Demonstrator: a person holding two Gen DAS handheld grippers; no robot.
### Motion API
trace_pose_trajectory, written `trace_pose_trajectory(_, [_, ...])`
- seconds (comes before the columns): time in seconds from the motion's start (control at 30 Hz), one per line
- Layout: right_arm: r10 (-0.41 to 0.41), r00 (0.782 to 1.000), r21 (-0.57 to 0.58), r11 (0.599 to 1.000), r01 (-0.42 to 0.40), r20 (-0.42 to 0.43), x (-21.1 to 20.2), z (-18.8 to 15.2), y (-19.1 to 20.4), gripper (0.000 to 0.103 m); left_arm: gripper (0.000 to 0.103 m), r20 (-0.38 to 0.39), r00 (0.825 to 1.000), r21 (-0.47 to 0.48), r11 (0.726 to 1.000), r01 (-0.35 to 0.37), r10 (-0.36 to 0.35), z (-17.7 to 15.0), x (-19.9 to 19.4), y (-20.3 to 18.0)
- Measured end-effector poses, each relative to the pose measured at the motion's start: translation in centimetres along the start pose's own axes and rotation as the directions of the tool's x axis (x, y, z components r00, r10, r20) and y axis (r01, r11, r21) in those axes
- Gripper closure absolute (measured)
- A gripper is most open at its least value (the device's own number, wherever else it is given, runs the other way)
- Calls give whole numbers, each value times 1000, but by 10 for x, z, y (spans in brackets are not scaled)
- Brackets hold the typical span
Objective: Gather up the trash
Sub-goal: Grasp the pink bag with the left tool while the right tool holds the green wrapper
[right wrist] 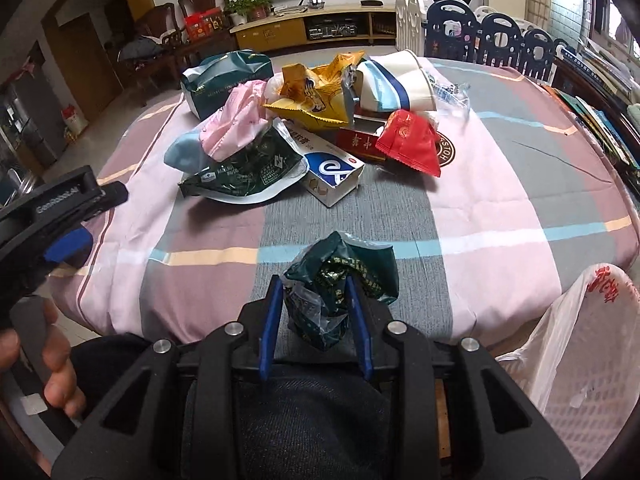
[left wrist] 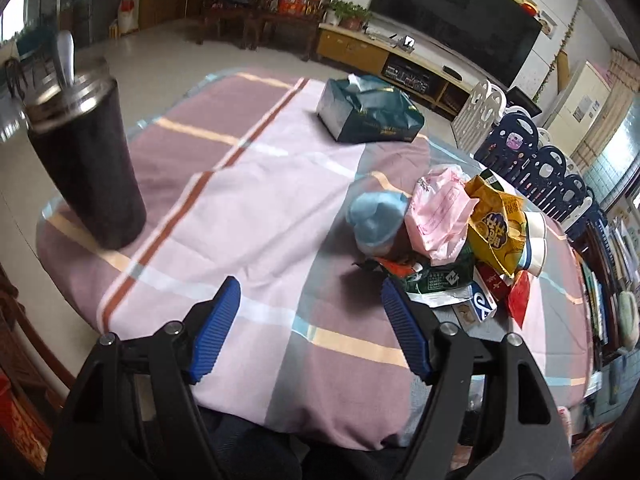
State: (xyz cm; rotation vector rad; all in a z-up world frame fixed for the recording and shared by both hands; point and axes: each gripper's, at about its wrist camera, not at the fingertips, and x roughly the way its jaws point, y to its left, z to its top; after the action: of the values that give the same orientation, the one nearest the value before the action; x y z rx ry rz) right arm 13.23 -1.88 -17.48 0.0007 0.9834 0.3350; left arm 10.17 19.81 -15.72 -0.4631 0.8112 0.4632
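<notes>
Right tongs (right wrist: 316,312) clamped on a crumpled dark-green wrapper (right wrist: 344,280), pads pressing both sides, wrapper bunched with its longer run going up and away from the jaws, lifted just over the near edge of the worktop (right wrist: 500,184). Key relation: the white plastic bag (right wrist: 576,344) hangs off the worktop's near-right edge, to the right of the right tongs and a bit lower, so the drop looks like a sideways carry to the right; bag mouth not clearly visible. Right hand is plainly the nearer one to the bag. Left tongs (left wrist: 312,324) wide, nothing between the pads, hovering over bare cloth with the trash pile (left wrist: 460,240) ahead and to their right, close to the right pad; the person's hand (right wrist: 52,364) grips that tool at the left edge of the right view. Count in the pile, roughly: one pink wrapper (right wrist: 240,120), one yellow snack bag (right wrist: 316,100), one big green foil pouch (right wrist: 248,172), one red packet (right wrist: 408,140), one red carton (right wrist: 360,142), one blue-white box (right wrist: 336,176), two stacked paper cups (right wrist: 400,80), one light-blue crumple (right wrist: 182,152), some clear film. Also one green tissue pack (left wrist: 368,108) and one dark tumbler (left wrist: 84,168), well apart from the pile, probably not trash.
</notes>
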Motion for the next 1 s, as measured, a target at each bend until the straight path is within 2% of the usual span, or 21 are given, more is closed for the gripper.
trace_pose_trajectory(0.1, [5, 1000, 22, 1000, -5, -13, 5, 8, -5, 70, 25, 2, 1000, 36, 999, -2, 2, -3, -2, -4])
trace_pose_trajectory(0.2, [-58, 998, 9, 998, 58, -9, 14, 23, -5, 70, 20, 2, 1000, 59, 998, -22, 22, -7, 0, -5])
trace_pose_trajectory(0.3, [-95, 995, 5, 995, 95, 27, 23, 40, -9, 70, 20, -8, 999, 63, 998, -32, 32, -11, 3, -4])
trace_pose_trajectory(0.43, [-110, 994, -1, 994, 110, 24, 41, 56, -8, 70, 20, -6, 999, 72, 996, -44, 45, -13, 3, -4])
trace_pose_trajectory(0.57, [-119, 993, -18, 993, 119, 10, 50, 59, -4, 70, 20, -5, 998, 95, 994, -55, 56, -15, 4, -7])
trace_pose_trajectory(1.0, [-139, 989, -23, 990, 140, 41, 43, 55, -2, 70, 20, -1, 998, 123, 990, -70, 70, -18, 5, -10])
